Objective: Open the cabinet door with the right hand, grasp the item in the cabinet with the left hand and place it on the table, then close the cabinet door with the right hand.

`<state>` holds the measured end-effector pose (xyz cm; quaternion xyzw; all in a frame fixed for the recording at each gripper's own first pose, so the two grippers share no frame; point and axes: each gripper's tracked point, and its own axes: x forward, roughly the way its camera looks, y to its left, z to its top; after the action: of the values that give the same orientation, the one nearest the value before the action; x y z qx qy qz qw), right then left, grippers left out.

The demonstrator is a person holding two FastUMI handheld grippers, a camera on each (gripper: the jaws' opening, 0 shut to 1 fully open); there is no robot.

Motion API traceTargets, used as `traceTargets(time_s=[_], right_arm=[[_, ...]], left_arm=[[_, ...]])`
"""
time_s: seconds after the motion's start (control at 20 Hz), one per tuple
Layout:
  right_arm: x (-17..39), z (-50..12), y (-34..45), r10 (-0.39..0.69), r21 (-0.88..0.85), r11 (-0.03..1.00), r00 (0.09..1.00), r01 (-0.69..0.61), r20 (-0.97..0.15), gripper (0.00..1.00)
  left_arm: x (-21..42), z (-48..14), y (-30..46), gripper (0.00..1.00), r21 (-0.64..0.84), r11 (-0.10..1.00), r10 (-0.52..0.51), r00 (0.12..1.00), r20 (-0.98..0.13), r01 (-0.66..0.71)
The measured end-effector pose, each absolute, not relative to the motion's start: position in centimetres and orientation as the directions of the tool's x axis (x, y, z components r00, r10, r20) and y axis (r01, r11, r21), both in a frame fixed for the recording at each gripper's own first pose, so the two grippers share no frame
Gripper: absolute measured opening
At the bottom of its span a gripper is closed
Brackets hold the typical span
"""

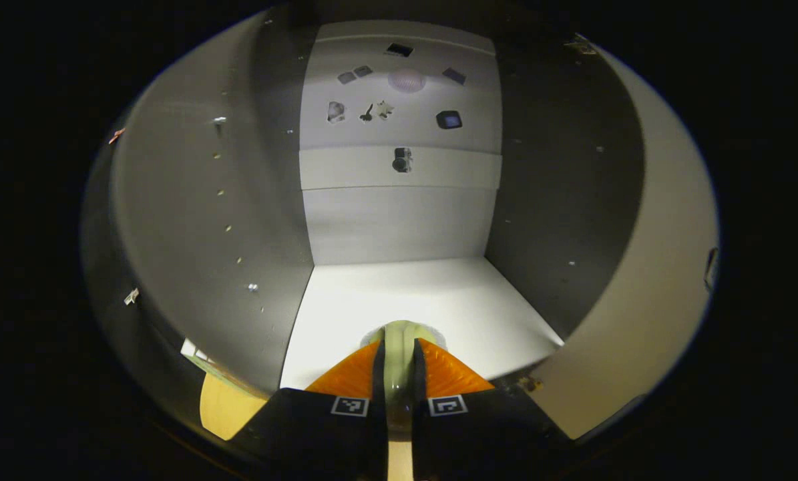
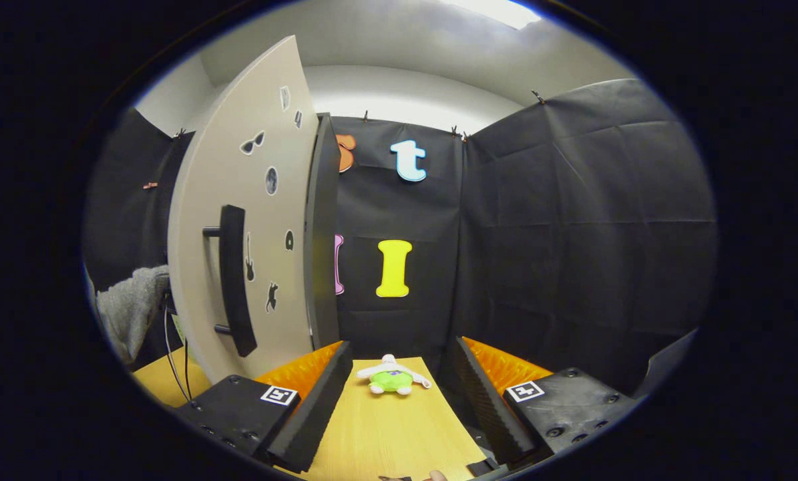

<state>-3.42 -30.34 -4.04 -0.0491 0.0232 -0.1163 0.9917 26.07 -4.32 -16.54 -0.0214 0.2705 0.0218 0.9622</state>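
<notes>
Door [image 2: 238,220] swung wide, giving access. Left tool [image 1: 399,364] clenched on pale green item [image 1: 399,347] at cabinet floor [image 1: 439,300] front edge, for lifting out. Right tool [image 2: 399,394] released over bench [image 2: 392,427], waiting to close door.

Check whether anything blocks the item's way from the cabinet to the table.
Nothing visible does. The left hand-held gripper is shut on the pale green item over the white cabinet floor, and the door stands swung open. On the table lies a small green toy; set the item clear of it.
</notes>
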Motion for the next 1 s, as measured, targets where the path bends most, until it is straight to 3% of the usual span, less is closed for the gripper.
traceTargets(time_s=[0.5,0.7,1.0], right_arm=[[-10.6,-4.2,-21.0,-0.097,-0.115,0.99,0.992,0.086,-0.086,0.97],[-13.0,-3.6,-18.9,-0.072,-0.086,0.994,0.993,0.064,-0.092,0.97],[-11.5,-4.6,-17.9,-0.029,-0.076,0.997,0.992,0.02,-0.122,0.97]], left_arm=[[7.6,-22.3,-5.5,0.18,-0.097,0.991,0.02,0.818,-0.575,-0.093],[3.2,-27.5,-8.3,0.18,-0.14,0.988,-0.035,0.8,-0.599,-0.062],[0.0,-34.6,-11.4,0.19,-0.146,0.988,-0.053,0.778,-0.626,-0.05]])
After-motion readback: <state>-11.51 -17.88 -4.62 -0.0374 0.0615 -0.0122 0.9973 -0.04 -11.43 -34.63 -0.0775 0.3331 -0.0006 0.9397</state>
